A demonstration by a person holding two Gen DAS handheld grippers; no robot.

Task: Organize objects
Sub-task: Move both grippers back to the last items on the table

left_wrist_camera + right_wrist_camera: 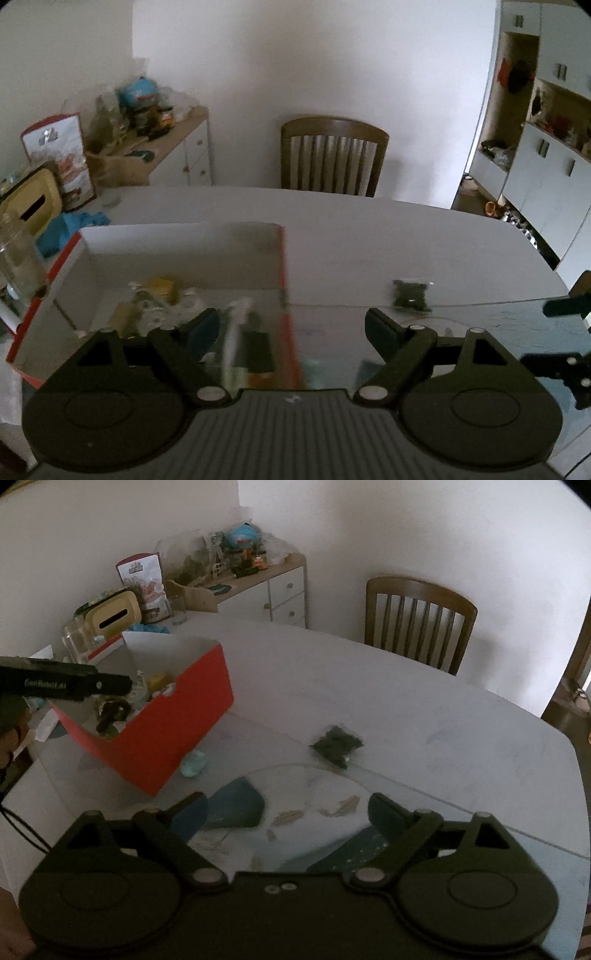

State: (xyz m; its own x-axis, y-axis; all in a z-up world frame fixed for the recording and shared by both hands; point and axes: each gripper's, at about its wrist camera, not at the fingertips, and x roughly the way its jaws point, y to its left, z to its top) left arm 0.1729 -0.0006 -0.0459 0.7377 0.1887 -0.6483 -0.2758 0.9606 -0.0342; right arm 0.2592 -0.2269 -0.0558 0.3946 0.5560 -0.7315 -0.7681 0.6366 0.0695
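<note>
A red box with a white inside stands on the table's left; it also shows in the left wrist view. It holds several small items. A small dark packet lies on the white table, also in the left wrist view. My left gripper is open and empty, over the box's right wall. My right gripper is open and empty, above the table in front of the packet. The left gripper's body reaches over the box.
A light blue lump lies by the box's front corner. A glass sheet over a patterned mat covers the near table. A wooden chair stands behind. A glass jar, yellow box and cluttered cabinet are at left.
</note>
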